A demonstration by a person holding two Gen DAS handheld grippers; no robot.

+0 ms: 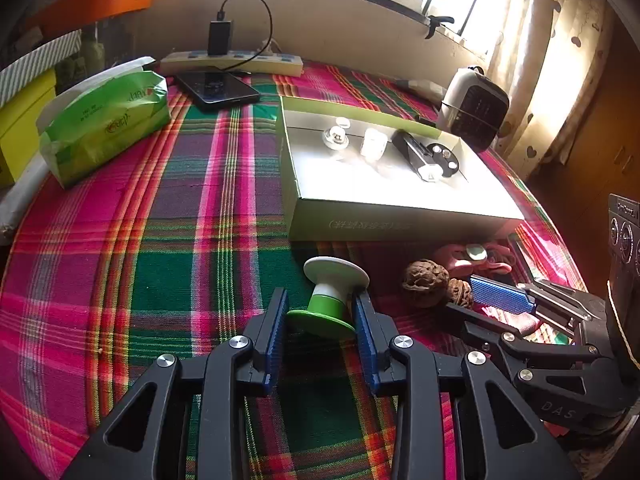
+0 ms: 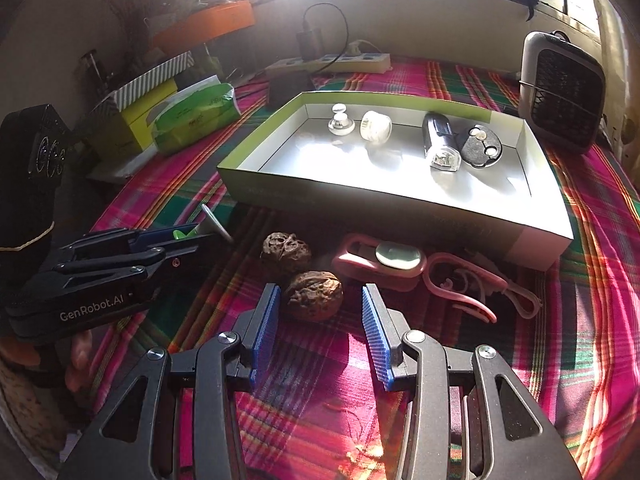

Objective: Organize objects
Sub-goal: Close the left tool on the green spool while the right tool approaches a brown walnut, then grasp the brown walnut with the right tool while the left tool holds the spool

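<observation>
My left gripper (image 1: 321,312) is shut on a green and white spool (image 1: 330,300), its blue pads against the spool's green flange, just above the plaid cloth. From the right wrist view the left gripper (image 2: 192,234) shows at the left with the spool's white disc (image 2: 214,222) sticking out. My right gripper (image 2: 320,300) stands open around the nearer of two walnuts (image 2: 314,296); a gap shows on the right side. The second walnut (image 2: 286,252) lies just behind. A shallow white box (image 2: 360,216) beyond holds a white knob, a white cap, a black torch and a black round piece.
A pink clip with an oval lens (image 2: 384,260) and a pink cord (image 2: 460,292) lie right of the walnuts. A green tissue pack (image 1: 104,116), phone (image 1: 218,88), power strip (image 1: 232,62) and small fan (image 1: 474,108) ring the table's back. A person's fingers (image 2: 80,356) grip the left tool.
</observation>
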